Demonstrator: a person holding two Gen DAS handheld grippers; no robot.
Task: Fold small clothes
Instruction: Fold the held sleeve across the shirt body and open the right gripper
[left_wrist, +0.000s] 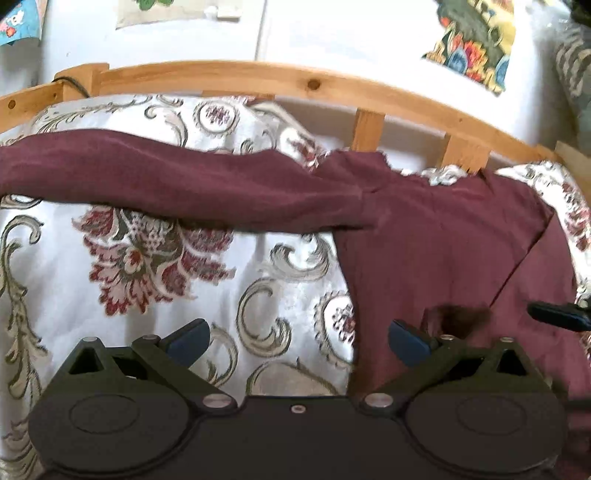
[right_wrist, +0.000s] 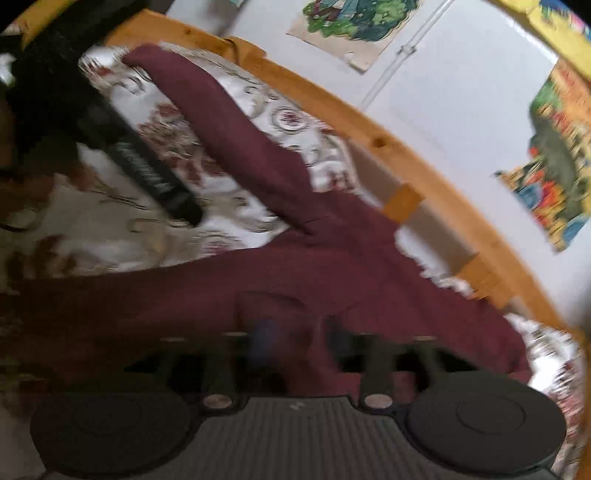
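bedspread: white with gold scrolls and dark red flowers; it covers the bed and takes up most of the left side of the left wrist view

sleeve: one long maroon sleeve stretched flat across the bedspread, running from the left edge over to the body of the garment; in the right wrist view it runs up and to the left

left claw: low in its own view with the jaws standing wide; blue fingertips well apart; nothing between them but bedspread and the garment's left edge; the right-hand tip sits over the maroon cloth, touching or not is hard to tell

maroon top: the task's thing; lies spread on the bed right of centre, its body running from near the bed rail down toward the claw; a fold line slants across its right part; a dark fuzzy patch sits near its lower edge

bed rail: pale wooden rail with short uprights along the far side of the bed; white wall with colourful pictures behind it

right claw: very blurred in its own view, low over the maroon top; jaws look partly apart, nothing seen clamped; in the left wrist view only a dark fingertip pokes in from the right edge
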